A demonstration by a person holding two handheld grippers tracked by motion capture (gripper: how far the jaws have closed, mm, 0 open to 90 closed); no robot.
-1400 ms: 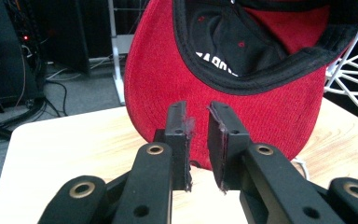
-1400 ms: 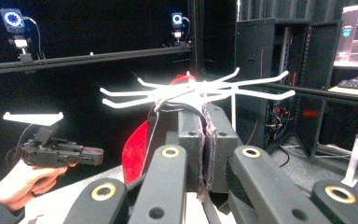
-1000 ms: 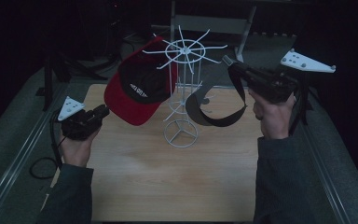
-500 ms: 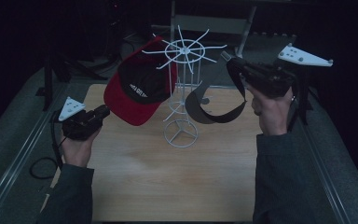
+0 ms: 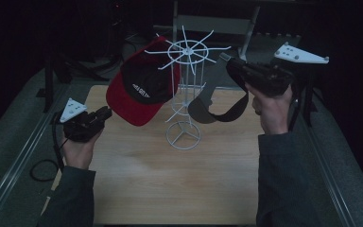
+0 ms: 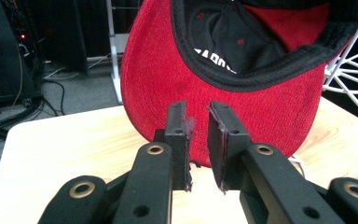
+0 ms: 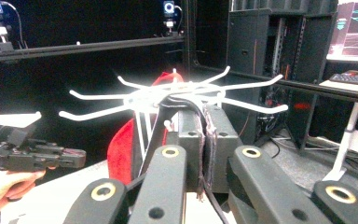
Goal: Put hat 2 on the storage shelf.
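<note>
Caps number two: one red cap (image 5: 139,97) hangs on one white rack (image 5: 183,94) mid-frame; right gripper (image 5: 230,66) clamps one dark cap (image 5: 217,109); left gripper (image 5: 105,113), lower left, stands slightly open, empty.

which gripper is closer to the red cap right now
Left. The left gripper sits just short of the red cap's brim, jaws slightly apart with nothing between them. The right gripper is across the white wire rack, clamped on a dark visor's strap.

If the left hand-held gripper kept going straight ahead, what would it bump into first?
Probably the red corduroy cap brim. The left hand-held gripper points right at it, jaws slightly apart with nothing between them. The cap hangs on the white wire rack; how near it is remains unclear.
</note>
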